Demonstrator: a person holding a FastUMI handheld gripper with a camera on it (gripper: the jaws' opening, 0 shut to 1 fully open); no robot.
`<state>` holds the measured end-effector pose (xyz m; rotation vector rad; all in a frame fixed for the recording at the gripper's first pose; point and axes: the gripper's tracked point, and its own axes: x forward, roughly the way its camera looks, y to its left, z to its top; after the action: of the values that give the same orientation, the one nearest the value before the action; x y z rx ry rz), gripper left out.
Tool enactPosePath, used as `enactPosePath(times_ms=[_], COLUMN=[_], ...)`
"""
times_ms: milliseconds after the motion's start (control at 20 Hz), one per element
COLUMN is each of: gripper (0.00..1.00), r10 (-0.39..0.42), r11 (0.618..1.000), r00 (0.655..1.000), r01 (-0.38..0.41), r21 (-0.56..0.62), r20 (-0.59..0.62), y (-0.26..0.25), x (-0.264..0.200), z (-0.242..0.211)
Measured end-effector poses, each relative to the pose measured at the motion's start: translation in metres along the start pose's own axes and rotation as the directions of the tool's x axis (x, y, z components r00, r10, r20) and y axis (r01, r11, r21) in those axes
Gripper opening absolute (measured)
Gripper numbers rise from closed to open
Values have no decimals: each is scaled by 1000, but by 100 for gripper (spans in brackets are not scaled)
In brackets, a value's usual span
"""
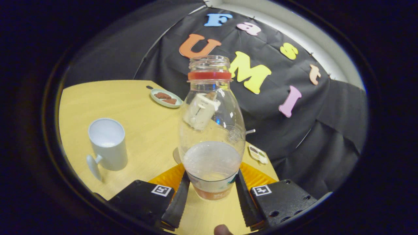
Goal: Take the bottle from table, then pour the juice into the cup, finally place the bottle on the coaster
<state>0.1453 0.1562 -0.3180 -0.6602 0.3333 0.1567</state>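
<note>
Pinching bottle (211, 130) at its lower body, gripper (211, 191) fingers partly spread, both pressing its sides. Bottle upright, uncapped, between fingers. Cup (108, 143) ahead-left on table (140, 130).

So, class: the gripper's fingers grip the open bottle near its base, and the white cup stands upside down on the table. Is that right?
Not quite. The gripper view shows the cup standing upright, mouth up, handle toward the gripper. The rest holds: the fingers clamp the uncapped bottle low down, over the table.
</note>
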Motion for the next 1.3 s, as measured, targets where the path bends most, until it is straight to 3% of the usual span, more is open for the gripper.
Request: enactPosePath(times_ms=[350,600,950,1300], gripper=[75,75,75,75], r10=[-39,-104,-148,-158], r11=[949,847,731,638], r00=[999,991,983,979], r01=[45,133,180,202], r21=[-313,-515,-659,-743], r20=[27,85,105,130], y=[23,27,21,16], x=[8,7,6,1], z=[-6,-12,-11,3])
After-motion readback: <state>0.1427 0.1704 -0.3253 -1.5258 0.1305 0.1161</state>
